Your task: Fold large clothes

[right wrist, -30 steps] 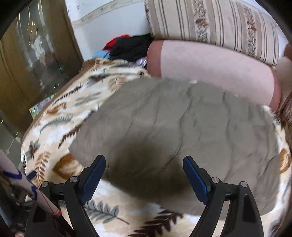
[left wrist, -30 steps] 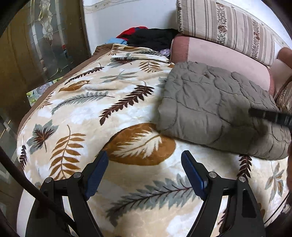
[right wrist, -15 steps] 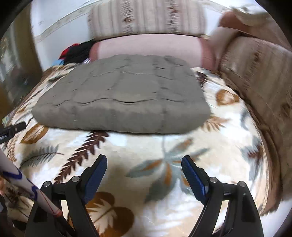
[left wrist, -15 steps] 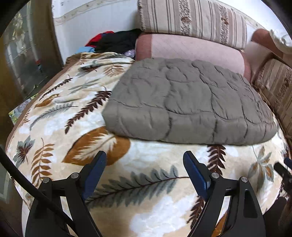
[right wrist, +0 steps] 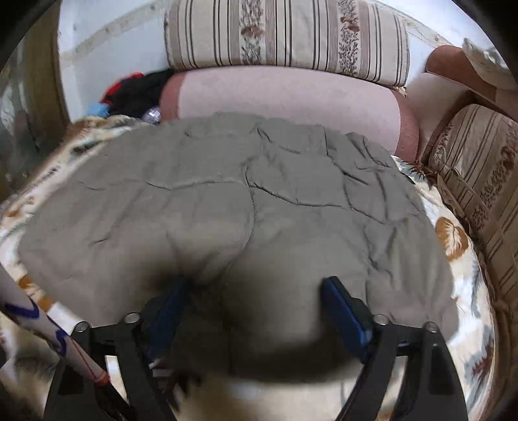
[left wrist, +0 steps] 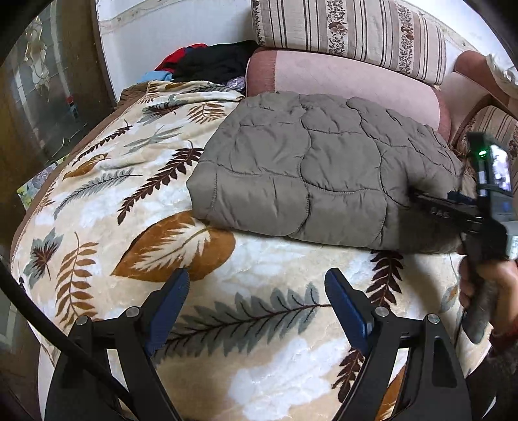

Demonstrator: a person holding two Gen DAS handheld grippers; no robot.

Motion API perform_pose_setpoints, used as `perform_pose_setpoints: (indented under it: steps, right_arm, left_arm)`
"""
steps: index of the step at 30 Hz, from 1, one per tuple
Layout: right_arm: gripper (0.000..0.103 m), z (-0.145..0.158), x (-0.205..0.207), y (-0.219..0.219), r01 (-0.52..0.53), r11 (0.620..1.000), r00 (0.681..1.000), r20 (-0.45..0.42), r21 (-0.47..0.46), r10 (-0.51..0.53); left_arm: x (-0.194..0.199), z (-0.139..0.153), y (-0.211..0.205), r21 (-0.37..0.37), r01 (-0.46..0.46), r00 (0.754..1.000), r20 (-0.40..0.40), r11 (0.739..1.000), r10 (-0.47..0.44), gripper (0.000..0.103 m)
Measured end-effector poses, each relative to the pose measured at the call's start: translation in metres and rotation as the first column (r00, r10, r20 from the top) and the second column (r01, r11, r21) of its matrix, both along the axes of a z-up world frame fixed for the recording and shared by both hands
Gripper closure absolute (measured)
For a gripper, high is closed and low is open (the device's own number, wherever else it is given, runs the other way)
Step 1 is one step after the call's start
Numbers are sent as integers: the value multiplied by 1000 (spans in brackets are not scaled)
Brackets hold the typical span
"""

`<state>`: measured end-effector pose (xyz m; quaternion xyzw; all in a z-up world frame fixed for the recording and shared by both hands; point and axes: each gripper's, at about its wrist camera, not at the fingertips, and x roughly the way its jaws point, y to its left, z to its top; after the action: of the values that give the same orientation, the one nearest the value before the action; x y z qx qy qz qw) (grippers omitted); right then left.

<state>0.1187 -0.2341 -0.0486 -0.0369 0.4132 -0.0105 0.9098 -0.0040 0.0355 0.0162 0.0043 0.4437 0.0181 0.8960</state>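
Note:
A grey quilted garment (left wrist: 317,168) lies folded into a thick rectangle on the leaf-print blanket (left wrist: 136,200). It fills the right wrist view (right wrist: 246,207). My left gripper (left wrist: 255,304) is open and empty over the blanket, short of the garment's near edge. My right gripper (right wrist: 255,307) is open, and its blue fingers press into the garment's near edge, which bulges between them. In the left wrist view the right gripper (left wrist: 433,207) reaches onto the garment's right end from the right.
A pink cushion (left wrist: 340,77) and a striped cushion (left wrist: 349,29) stand behind the garment. A striped sofa arm (right wrist: 479,181) is at the right. Red, black and blue clothes (left wrist: 207,64) are piled at the back left. A glass door (left wrist: 42,90) is at the left.
The right gripper has moved forward from over the blanket onto the garment's near edge. The left gripper has swung slightly left, and the right gripper has come into its view.

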Motion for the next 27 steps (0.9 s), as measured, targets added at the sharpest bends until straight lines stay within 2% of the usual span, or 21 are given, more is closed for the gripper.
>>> perform_pose_setpoints:
  steps: [2,7,12,16,21,24,27]
  right_arm:
    - [3,-10,10,-6,-7,1000,999,-36,5,7]
    - [3,-2,-1,-41,26,997,999,-42,79,-22]
    - [5,4,-27,-94,146,986,989,-19,82,-145]
    - [5,9,-51,-116,216,976,976,-3,34,-216]
    - [5,8,-78,-143,263,961,965,-29,85,-261]
    - [5,12,-79,-152,272,957,962,-31,106,-270]
    - [5,16,-68,-165,282,940,959,-49,194,-278]
  left_arm:
    - [1,-2,0,-6,3,1000,-6,1000,-3,18]
    - [4,-6,0,-22,12,1000,-20,1000,-12,18]
    - [4,-7,2,-29,14,1000,-20,999,-14,18]
    - [4,-7,1,-30,14,1000,-25,999,-15,18]
    - [5,-5,-4,-17,27,999,-25,999,-28,18]
    - [13,-6,-3,-20,39,999,-31,999,-39,18]
    - [38,-8,15,-56,8,999,-43,998,-10,18]
